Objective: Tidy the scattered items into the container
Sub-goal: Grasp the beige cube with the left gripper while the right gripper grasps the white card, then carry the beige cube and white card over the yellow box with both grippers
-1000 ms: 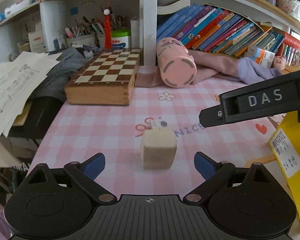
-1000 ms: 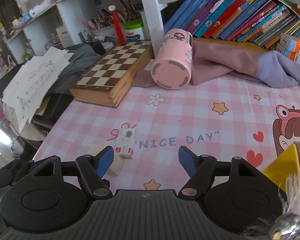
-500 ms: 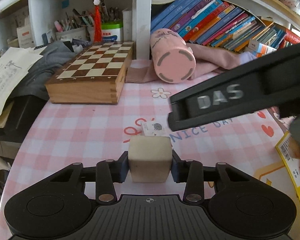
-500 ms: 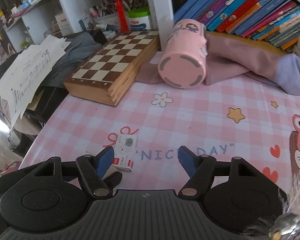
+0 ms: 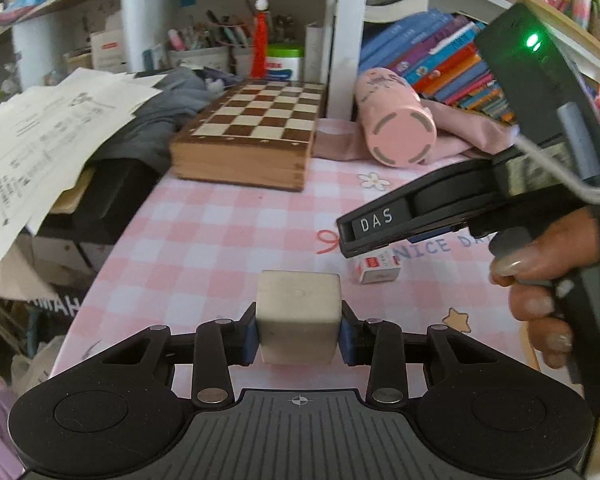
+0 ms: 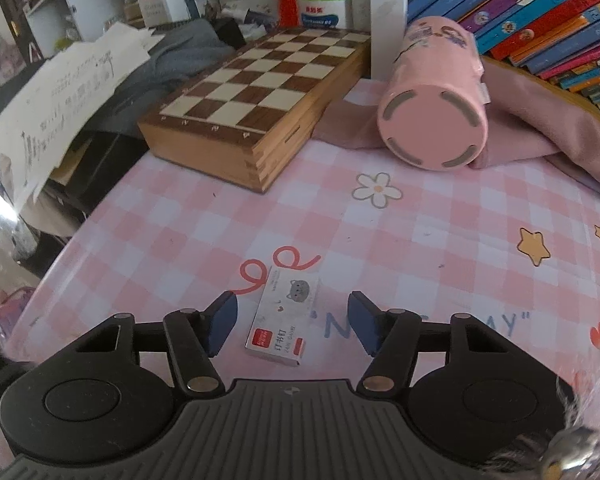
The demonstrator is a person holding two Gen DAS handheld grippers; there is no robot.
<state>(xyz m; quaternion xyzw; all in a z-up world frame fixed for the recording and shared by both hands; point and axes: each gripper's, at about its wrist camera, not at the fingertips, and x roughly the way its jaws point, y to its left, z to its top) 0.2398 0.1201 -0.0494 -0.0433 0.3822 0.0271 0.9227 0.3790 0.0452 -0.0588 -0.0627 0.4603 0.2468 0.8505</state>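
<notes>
My left claw [image 5: 299,334] clamped on beige foam cube [image 5: 298,316] above pink checked tabletop [image 5: 220,236]. My right claw [image 6: 288,322] closing, astride small white staple box [image 6: 283,322], pads not touching. Pink cylindrical cup [image 6: 434,100] on side, contents unseen.

Staple box [image 6: 283,317] before chessboard [image 6: 260,92], cup [image 6: 434,96] right.

You work at home study desk: pink checked tablecloth [image 6: 440,220] with cartoon prints, shelves crammed with children's books [image 6: 540,8], pen pots [image 5: 220,40], wooden chessboard box [image 6: 260,92], loose printed sheets [image 5: 40,132], pink garment [image 6: 540,120] heaped behind.
</notes>
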